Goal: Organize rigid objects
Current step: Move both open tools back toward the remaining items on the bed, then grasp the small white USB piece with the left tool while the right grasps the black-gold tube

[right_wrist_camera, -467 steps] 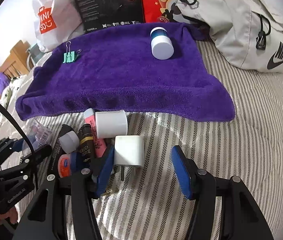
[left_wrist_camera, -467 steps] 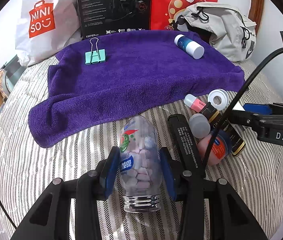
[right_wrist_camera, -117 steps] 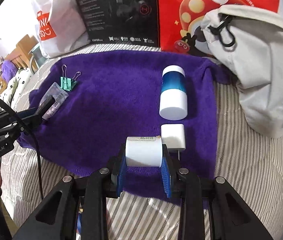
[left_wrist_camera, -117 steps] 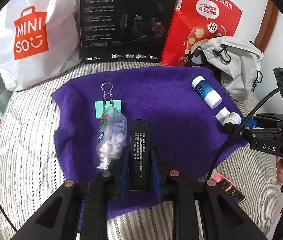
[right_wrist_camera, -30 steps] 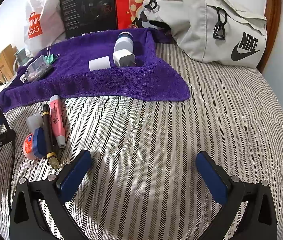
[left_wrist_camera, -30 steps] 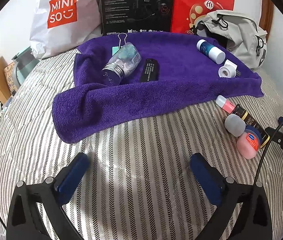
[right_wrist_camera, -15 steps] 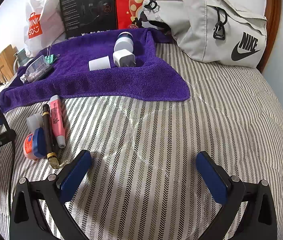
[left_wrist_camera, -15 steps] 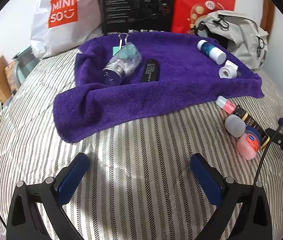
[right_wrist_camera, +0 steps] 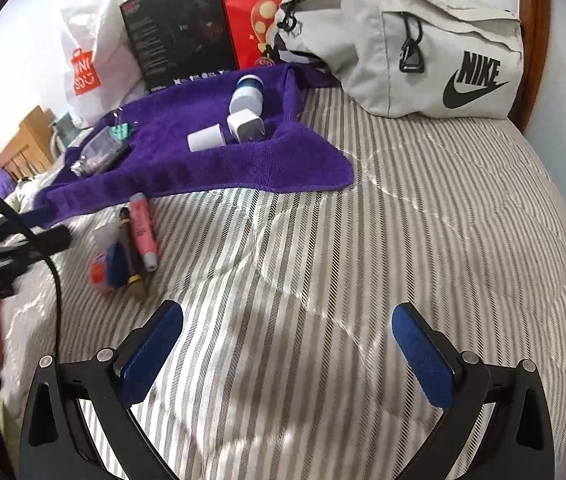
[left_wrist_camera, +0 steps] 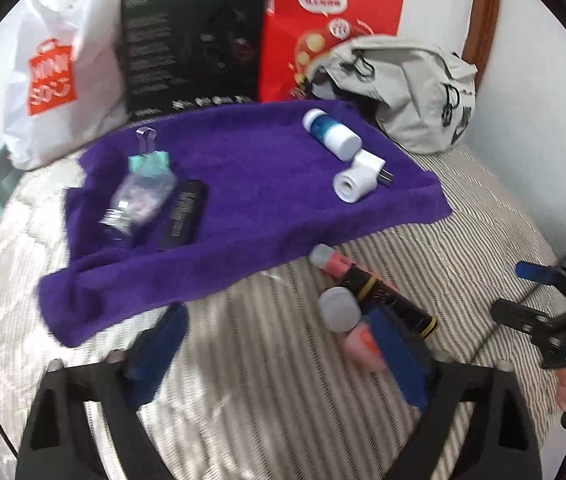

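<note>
Bed: sorted items on purple towel [left_wrist_camera: 243,184]; four tubes [left_wrist_camera: 363,300] off its front edge await left tongs [left_wrist_camera: 283,356], spread empty; right tongs [right_wrist_camera: 287,340] likewise.

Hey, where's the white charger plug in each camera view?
Left wrist: white charger plug sits upper right of centre, on the purple towel.
Right wrist: white charger plug sits upper left of centre.
Shared landmark: the blue and white bottle lies just behind it.

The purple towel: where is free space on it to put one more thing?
The purple towel is bare in the middle, between the black case and the white roll. Its left part by the bottle and its right edge are crowded.
</note>
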`<state>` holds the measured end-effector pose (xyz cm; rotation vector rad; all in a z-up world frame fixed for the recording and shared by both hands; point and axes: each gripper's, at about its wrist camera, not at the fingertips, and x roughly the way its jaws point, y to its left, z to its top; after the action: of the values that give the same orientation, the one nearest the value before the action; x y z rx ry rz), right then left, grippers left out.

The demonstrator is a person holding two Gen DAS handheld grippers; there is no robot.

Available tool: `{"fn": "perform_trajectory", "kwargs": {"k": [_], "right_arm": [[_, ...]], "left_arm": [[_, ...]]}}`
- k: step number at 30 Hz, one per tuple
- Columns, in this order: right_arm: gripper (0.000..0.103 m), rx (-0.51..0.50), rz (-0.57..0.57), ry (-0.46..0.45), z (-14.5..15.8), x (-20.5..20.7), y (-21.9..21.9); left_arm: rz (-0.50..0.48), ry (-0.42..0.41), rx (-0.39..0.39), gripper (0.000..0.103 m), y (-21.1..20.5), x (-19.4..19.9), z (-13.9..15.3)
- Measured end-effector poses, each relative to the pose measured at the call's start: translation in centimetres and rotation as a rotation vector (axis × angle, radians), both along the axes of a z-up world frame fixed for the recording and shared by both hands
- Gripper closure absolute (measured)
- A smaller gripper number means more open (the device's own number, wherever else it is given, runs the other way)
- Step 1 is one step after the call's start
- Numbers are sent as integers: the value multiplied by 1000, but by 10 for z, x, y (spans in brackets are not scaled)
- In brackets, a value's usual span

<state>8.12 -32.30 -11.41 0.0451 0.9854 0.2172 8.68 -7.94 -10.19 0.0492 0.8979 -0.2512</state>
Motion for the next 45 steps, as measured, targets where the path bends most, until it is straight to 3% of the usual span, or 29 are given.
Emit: {"fn": "perform_trajectory", "kwargs": {"k": [4, 6, 8, 10, 12, 14, 19, 21, 25, 29, 30, 35, 39, 40, 45], "right_arm": [[0, -12, 0, -13, 10, -9, -8], [0, -18, 4, -19, 14, -11, -9], [0, -16, 6, -22, 15, -11, -9], [0, -13, 16, -14, 14, -10, -6], [0, -15, 28, -14, 13, -10, -2], [0, -21, 40, -7, 11, -9, 1], [0, -30, 60, 3, 8, -4, 11], [0, -23, 66, 8, 7, 0, 15], [0, 6, 90, -4, 11, 5, 28], [1, 41, 164, -29, 17, 9, 49], [2, 44, 187, -36, 18, 11, 56], [28, 4, 281, -24, 12, 21, 91], [35, 14, 305, 15, 4, 31, 107], [41, 14, 308, 29, 1, 33, 109], [47, 24, 280, 66, -4, 46, 113]], "left_arm": [[-20, 45, 7, 29, -10, 9, -15], [-33, 49, -1, 37, -15, 11, -18], [-41, 54, 3, 38, -20, 14, -19], [-55, 57, 7, 44, -23, 16, -19], [-79, 73, 17, 59, -27, 17, -22], [-95, 82, 33, 66, -31, 18, -24], [-113, 65, 72, 71, -36, 17, -26], [-120, 56, 79, 80, -36, 18, -26], [-130, 50, 51, 80, -30, 21, -25], [-74, 48, 43, 80, -8, 18, -21], [-62, 57, 45, 80, 1, 17, -21], [10, 64, 57, 80, 37, 7, -20], [38, 67, 18, 80, 57, 2, -21], [39, 68, 7, 80, 60, 1, -21], [41, 67, -6, 80, 62, 0, -21]]}}
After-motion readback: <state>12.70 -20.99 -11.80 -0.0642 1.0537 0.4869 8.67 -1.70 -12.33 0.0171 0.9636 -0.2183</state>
